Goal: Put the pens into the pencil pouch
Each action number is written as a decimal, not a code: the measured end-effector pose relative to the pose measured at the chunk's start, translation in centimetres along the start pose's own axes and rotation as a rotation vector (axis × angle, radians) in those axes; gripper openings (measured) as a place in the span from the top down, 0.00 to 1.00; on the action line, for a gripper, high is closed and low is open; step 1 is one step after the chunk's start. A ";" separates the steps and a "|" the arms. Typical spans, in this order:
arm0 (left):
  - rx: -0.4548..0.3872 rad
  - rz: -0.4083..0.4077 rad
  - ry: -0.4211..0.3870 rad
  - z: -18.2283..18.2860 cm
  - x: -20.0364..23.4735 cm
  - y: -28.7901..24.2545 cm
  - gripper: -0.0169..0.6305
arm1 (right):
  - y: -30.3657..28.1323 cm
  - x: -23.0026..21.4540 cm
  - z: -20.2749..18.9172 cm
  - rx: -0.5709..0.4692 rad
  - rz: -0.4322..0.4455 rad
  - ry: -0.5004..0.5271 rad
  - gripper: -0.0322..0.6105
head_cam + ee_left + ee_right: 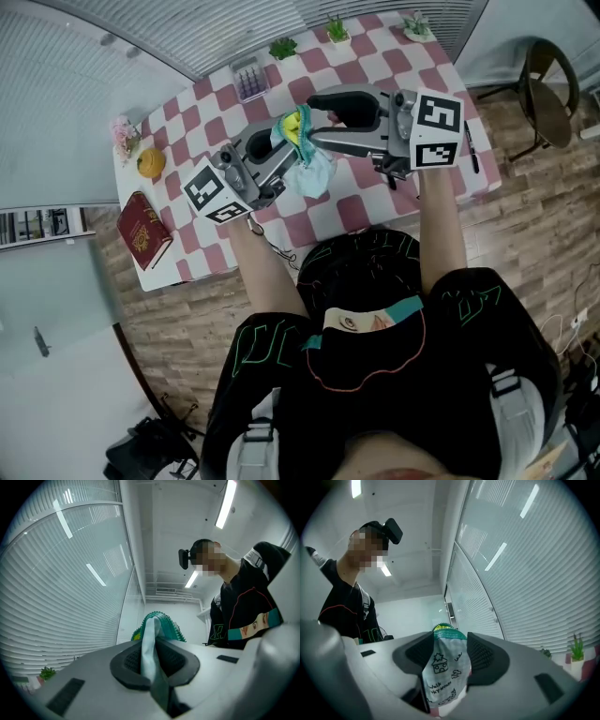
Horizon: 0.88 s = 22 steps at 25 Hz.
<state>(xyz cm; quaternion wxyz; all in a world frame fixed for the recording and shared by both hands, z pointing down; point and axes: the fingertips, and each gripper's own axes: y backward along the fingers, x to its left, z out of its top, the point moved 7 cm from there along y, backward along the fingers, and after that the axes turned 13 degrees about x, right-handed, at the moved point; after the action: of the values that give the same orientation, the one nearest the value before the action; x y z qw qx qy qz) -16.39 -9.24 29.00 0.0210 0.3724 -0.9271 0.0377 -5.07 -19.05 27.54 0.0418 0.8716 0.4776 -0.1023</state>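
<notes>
A soft, matt, pale-blue printed cloth pencil pouch (314, 176), its zip edge (165, 620) ridged green plastic. The left gripper (151, 663) and right gripper (449, 656) have smooth matt grey plastic shells and black ribbed rubbery pads (480, 656). Matt red-and-white checked tablecloth (319, 220). Dark red book (142, 230), faintly glossy cover. Wood-grain plank floor (187, 319).

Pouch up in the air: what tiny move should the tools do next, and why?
Probably ease the right tool back off the pouch. Its jaws stand wide around the printed cloth, while the left tool is pinched shut on the pouch and can hold it alone. That frees it for what looks like a dark pen at the edge of the table.
</notes>
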 end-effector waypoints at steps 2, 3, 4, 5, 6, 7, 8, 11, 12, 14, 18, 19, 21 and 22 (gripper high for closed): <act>0.016 -0.002 -0.001 -0.1 -0.1 -0.1 0.93 | -0.1 0.1 -0.1 0.021 0.000 -0.003 0.62; 0.026 -0.001 -0.002 -0.2 -0.1 -0.1 0.93 | -0.2 0.1 -0.2 0.035 -0.003 -0.004 0.62; 0.038 0.003 -0.004 -0.3 -0.1 -0.2 0.93 | -0.2 0.0 -0.4 0.051 -0.007 -0.004 0.62; 0.051 0.009 -0.006 -0.3 -0.1 -0.2 0.93 | -0.3 0.0 -0.5 0.069 -0.012 0.000 0.63; 0.064 0.017 -0.008 -0.4 0.0 -0.3 0.93 | -0.4 0.0 -0.6 0.086 -0.017 0.008 0.65; 0.076 0.027 -0.009 -0.6 0.0 -0.3 0.93 | -0.4 0.0 -0.7 0.101 -0.024 0.018 0.67; 0.087 0.037 -0.010 -0.7 0.1 -0.3 0.93 | -0.5 0.1 -0.8 0.114 -0.032 0.028 0.70; 0.116 0.068 -0.011 -1.0 0.2 -0.3 0.93 | -0.6 0.1 -1.1 0.147 -0.051 0.050 0.77; 0.122 0.077 -0.011 -1.1 0.2 -0.3 0.94 | -0.6 0.1 -1.2 0.154 -0.059 0.057 0.80; 0.128 0.090 -0.012 -1.1 0.4 -0.3 0.94 | -0.5 0.1 -1.3 0.162 -0.081 0.078 0.89; 0.107 0.075 -0.015 -1.0 0.3 -0.3 0.94 | 0.0 0.1 -1.2 0.152 -0.077 0.112 0.91; 0.097 0.070 -0.014 -1.0 0.3 -0.3 0.94 | 0.2 0.1 -1.2 0.146 -0.076 0.116 0.91; 0.080 0.064 -0.013 -0.8 0.2 -0.2 0.93 | 0.7 0.0 -1.3 0.138 -0.082 0.122 0.91; 0.075 0.062 -0.014 -0.7 0.2 -0.3 0.93 | 0.9 0.0 -1.4 0.133 -0.084 0.122 0.91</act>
<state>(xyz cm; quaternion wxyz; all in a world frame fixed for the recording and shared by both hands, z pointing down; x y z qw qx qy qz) -16.31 -9.47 29.77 -0.0005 0.3444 -0.9362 0.0705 -4.10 -19.34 28.83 -0.0496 0.8562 0.5076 -0.0821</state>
